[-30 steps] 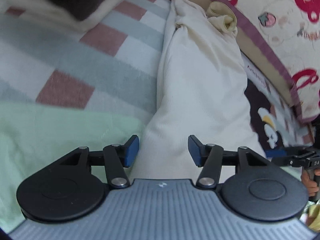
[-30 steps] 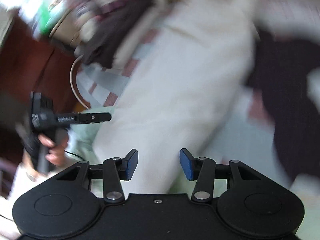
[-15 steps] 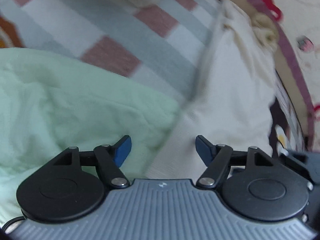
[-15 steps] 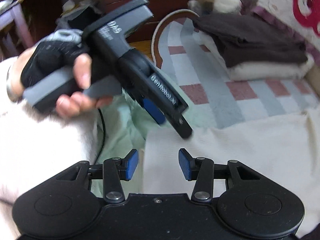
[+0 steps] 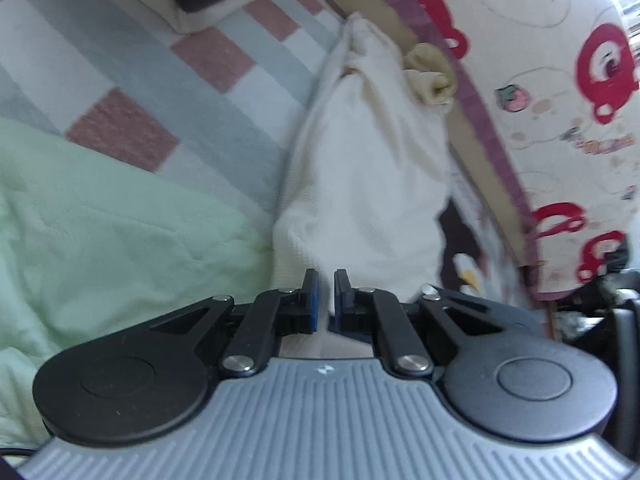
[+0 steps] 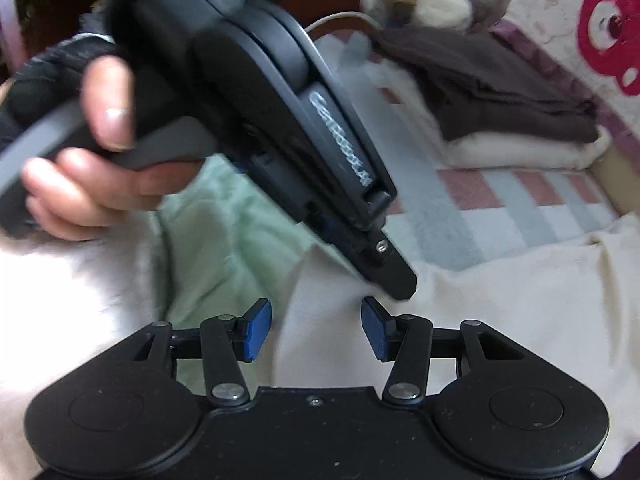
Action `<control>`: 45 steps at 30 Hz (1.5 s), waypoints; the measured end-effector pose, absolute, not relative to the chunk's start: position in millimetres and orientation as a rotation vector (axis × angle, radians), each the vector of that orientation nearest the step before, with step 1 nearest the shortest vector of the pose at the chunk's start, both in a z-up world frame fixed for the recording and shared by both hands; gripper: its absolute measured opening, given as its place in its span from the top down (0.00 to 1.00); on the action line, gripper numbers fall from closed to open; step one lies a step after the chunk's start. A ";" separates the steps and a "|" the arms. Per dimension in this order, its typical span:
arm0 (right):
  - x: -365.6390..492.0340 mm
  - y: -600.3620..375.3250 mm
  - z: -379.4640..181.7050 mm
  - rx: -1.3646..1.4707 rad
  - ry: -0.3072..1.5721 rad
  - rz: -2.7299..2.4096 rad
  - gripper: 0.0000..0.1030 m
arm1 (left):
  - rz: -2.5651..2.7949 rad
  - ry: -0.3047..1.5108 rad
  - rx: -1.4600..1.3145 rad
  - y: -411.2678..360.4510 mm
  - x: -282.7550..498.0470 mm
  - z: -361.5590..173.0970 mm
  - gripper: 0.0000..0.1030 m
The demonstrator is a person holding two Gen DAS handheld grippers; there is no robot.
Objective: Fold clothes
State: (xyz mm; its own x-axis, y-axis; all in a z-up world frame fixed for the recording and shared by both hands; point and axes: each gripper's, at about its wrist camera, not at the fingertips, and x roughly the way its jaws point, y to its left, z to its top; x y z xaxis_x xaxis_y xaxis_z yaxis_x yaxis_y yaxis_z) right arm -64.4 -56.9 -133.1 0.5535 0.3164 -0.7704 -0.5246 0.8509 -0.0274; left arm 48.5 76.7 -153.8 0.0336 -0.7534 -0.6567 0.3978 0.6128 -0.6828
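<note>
Your left tongs pinched the cream garment's near edge; your right tongs, still spread over it, were closing. It lay on the checked bed cover beside a green blanket, folded clothes beyond.

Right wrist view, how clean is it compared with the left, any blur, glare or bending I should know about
Right wrist view: the hand and the left gripper it holds smear with motion blur, and the cream garment washes out pale. Left wrist view: sharper near the lens, soft towards the printed wall, with glare at the top right corner. Both views show fisheye bending at the edges.
</note>
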 end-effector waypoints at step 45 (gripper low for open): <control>-105.9 -147.0 -141.9 0.223 0.833 0.542 0.92 | -0.748 1.039 0.455 46.0 11.7 -107.7 0.94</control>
